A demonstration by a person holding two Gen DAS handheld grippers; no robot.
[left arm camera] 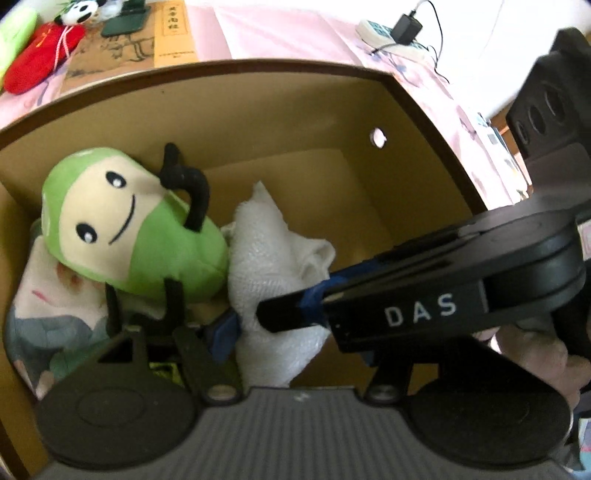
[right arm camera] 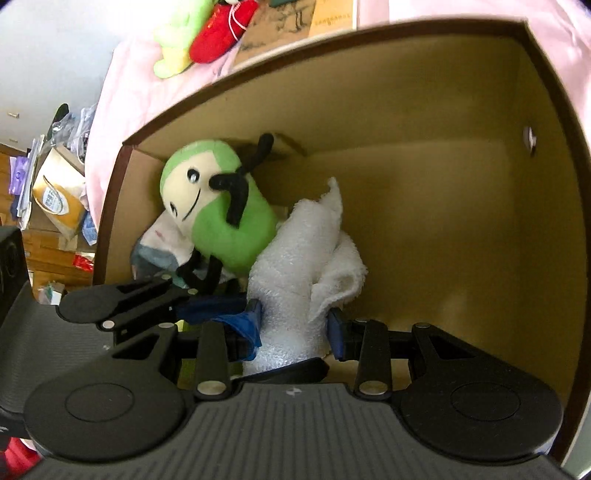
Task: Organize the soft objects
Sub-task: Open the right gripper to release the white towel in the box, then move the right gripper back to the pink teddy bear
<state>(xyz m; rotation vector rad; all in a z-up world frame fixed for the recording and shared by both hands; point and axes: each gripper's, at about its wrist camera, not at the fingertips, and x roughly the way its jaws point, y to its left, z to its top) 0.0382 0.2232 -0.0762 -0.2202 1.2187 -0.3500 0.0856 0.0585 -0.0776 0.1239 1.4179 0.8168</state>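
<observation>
- Pink cloth (left arm camera: 280, 33) covers the surface around a brown cardboard box (left arm camera: 424, 110).
- White fluffy towel (right arm camera: 295, 251), rolled, lies inside at 6 o'clock, touching a green plush toy (right arm camera: 229, 229).
- Right hand-held gripper (right arm camera: 295, 325) clamps the towel; left hand-held gripper (left arm camera: 229, 328) state: cannot tell.

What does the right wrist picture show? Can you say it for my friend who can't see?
The right gripper squeezes a white towel inside a brown cardboard box. A smiling green plush toy leans beside the towel, and the left gripper reaches in from the left.
</observation>
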